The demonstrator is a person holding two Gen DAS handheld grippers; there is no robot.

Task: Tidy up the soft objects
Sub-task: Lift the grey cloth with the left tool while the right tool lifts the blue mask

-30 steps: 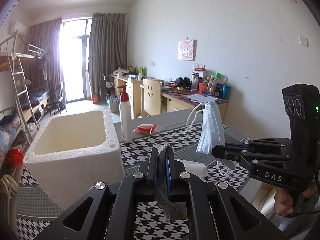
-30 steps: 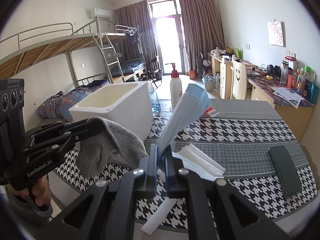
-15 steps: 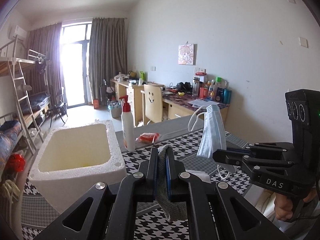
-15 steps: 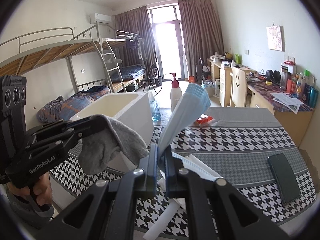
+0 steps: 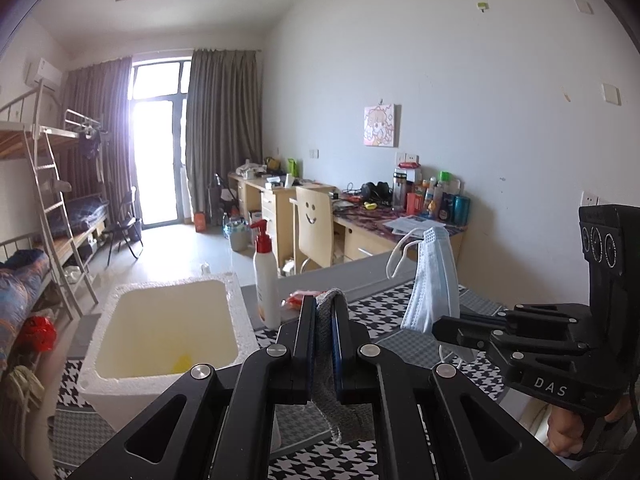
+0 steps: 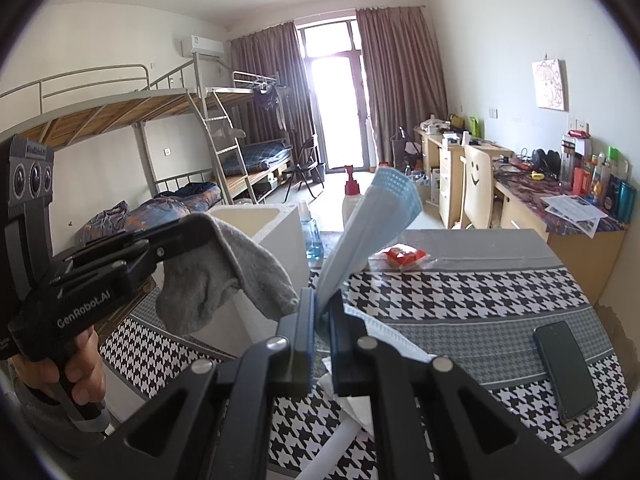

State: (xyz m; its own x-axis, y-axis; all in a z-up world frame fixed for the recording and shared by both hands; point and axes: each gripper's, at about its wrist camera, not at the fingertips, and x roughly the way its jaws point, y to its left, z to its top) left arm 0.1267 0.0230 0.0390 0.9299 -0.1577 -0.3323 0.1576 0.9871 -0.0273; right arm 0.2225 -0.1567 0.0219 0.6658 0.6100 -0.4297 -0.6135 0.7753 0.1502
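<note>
The left gripper [image 5: 323,308] is clamped on a grey sock [image 6: 224,272] above the tabletop [image 6: 480,292], beside a white foam box [image 5: 168,332]. The right gripper [image 6: 323,304] pinches a blue face mask [image 6: 372,224], held upright above the tabletop.

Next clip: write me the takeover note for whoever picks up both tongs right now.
Left tongs: shut on the grey sock, which hangs off the table.
Right tongs: shut on the blue face mask, held upright above the checked table.
White foam box: open at the table's left end; only something small and yellow shows inside.
Done: both soft items picked up.
Left: likely drop sock and mask into the box, then deal with the white mask wrapper lying on the table. The phone and pump bottle are not soft; leave them.
</note>
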